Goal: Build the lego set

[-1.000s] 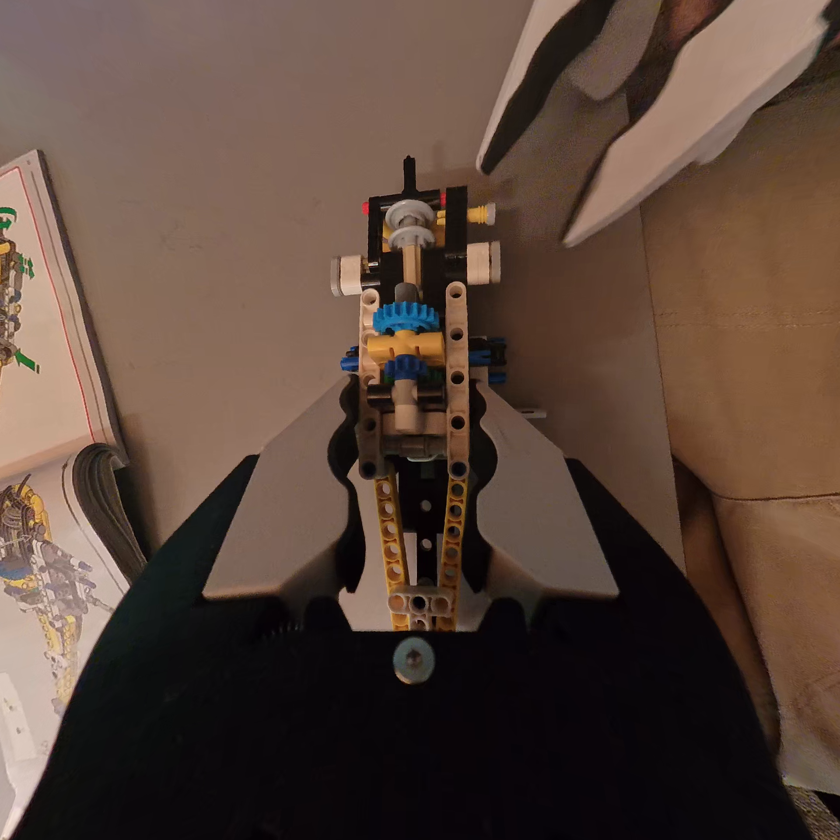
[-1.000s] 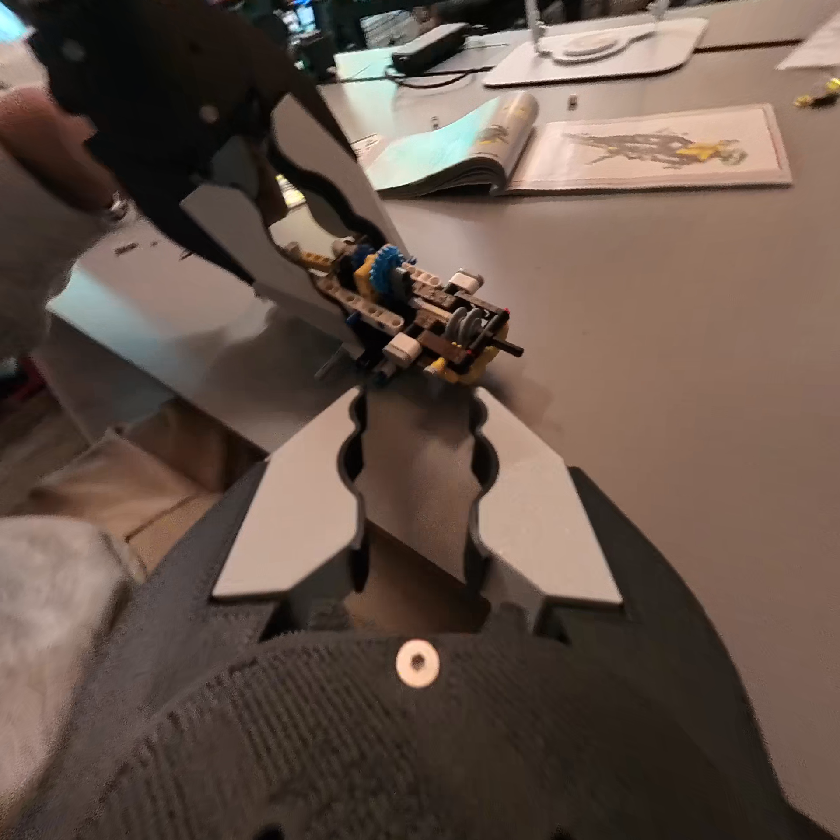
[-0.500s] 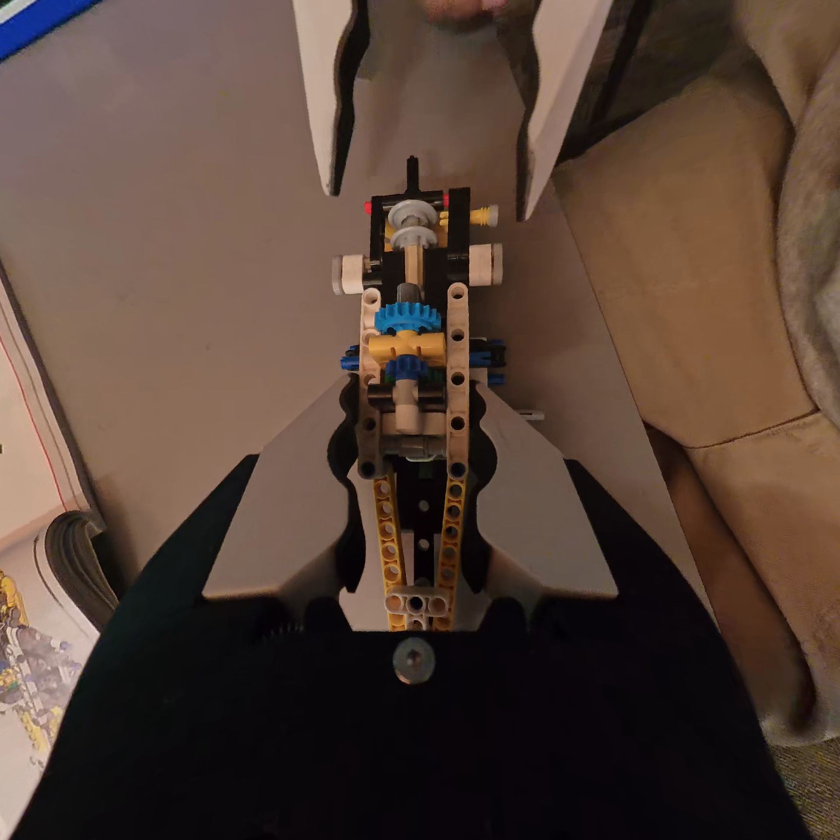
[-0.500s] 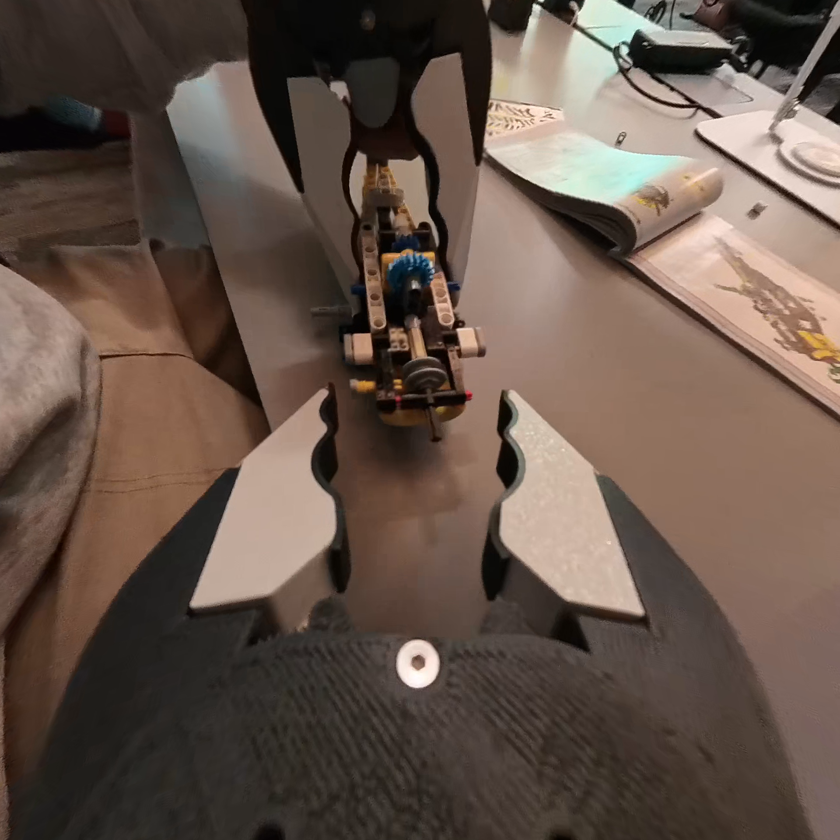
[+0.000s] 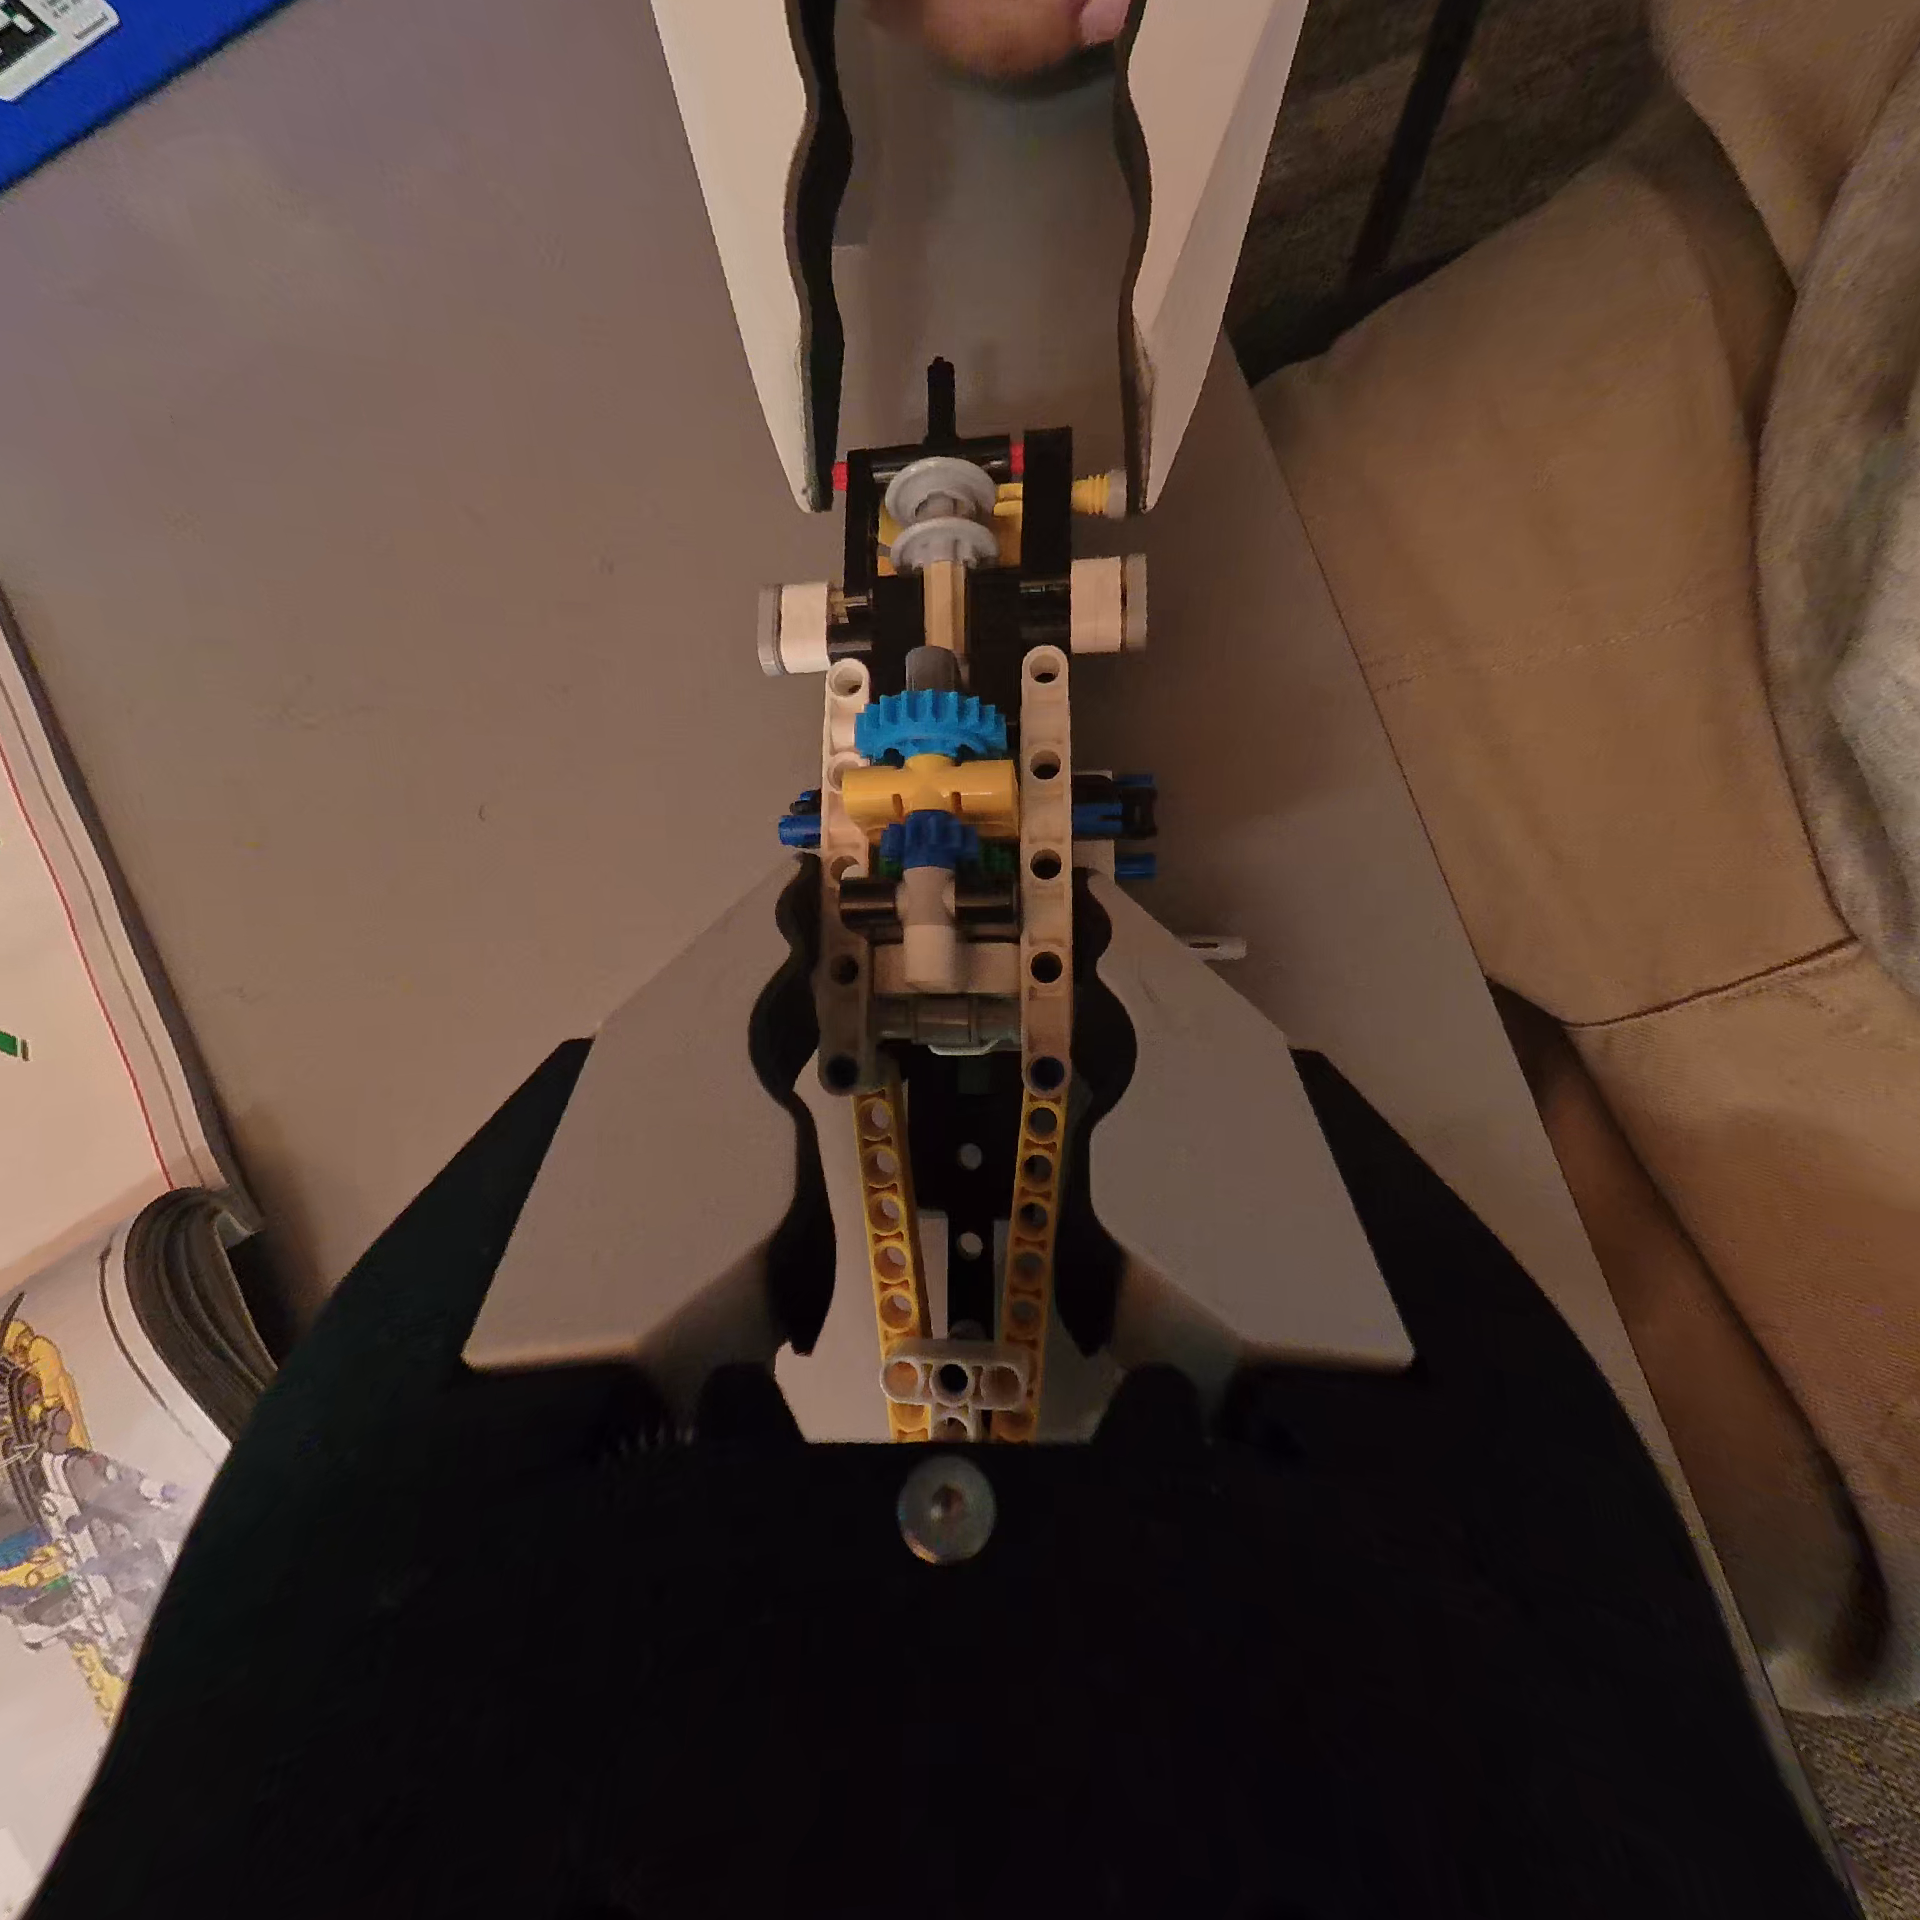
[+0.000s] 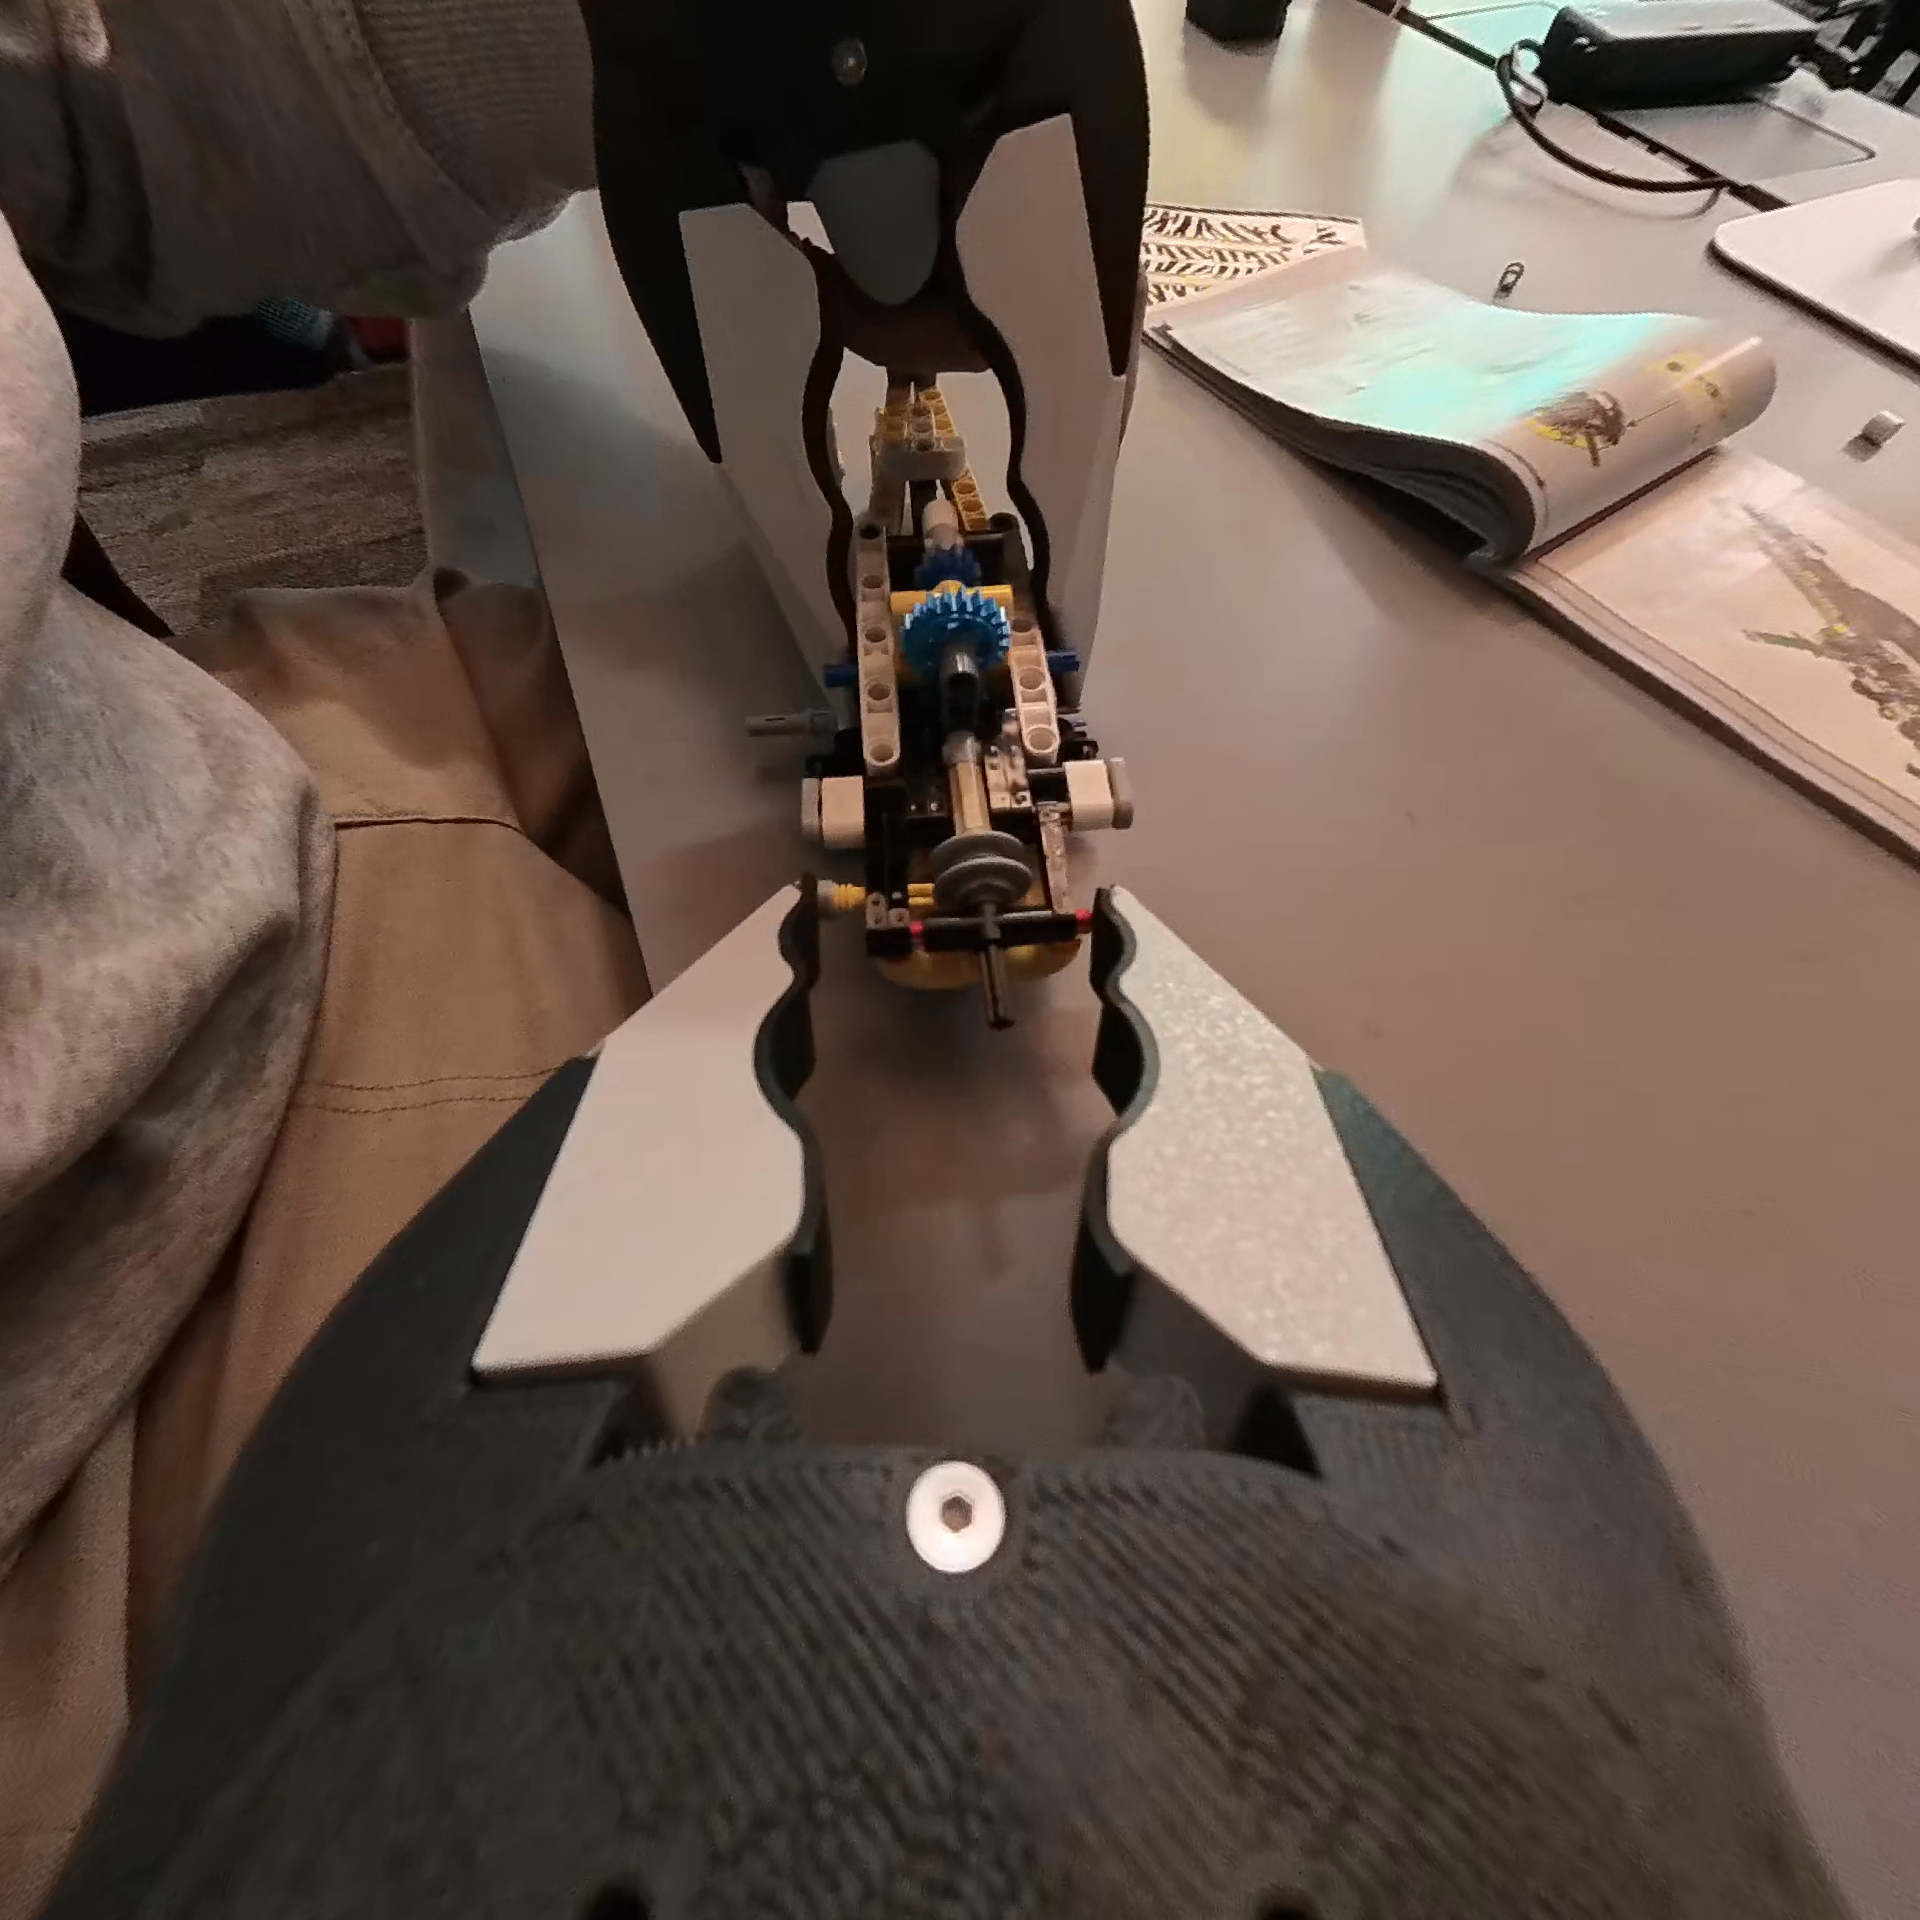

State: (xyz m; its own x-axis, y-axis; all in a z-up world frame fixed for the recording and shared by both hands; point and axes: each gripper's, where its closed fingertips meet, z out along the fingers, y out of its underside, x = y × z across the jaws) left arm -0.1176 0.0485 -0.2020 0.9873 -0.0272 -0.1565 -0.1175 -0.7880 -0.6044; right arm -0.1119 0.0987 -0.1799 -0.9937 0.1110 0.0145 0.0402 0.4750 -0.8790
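Observation:
The lego assembly (image 5: 940, 727) is a long frame of yellow and white beams with blue gears and a black end frame. It lies along the grey table (image 5: 416, 623) near its edge. My left gripper (image 5: 945, 883) is shut on its middle, and the yellow beams run back between the fingers. My right gripper (image 5: 977, 499) faces it head-on, open, with one fingertip on each side of the black end frame. In the right wrist view the right gripper (image 6: 953, 906) is open around the near end of the assembly (image 6: 956, 790), and the left gripper (image 6: 951, 655) holds the far part.
An open instruction booklet (image 5: 73, 1039) lies left of the assembly and also shows in the right wrist view (image 6: 1507, 416). A person's beige trousers (image 5: 1507, 727) are just past the table edge. A blue box (image 5: 104, 94), a white flat base (image 6: 1829, 249) and a cable sit farther off.
My right gripper swung in from the side, lined up head-on with the assembly and moved closer, so its open fingers now flank the black end. My left gripper kept its hold.

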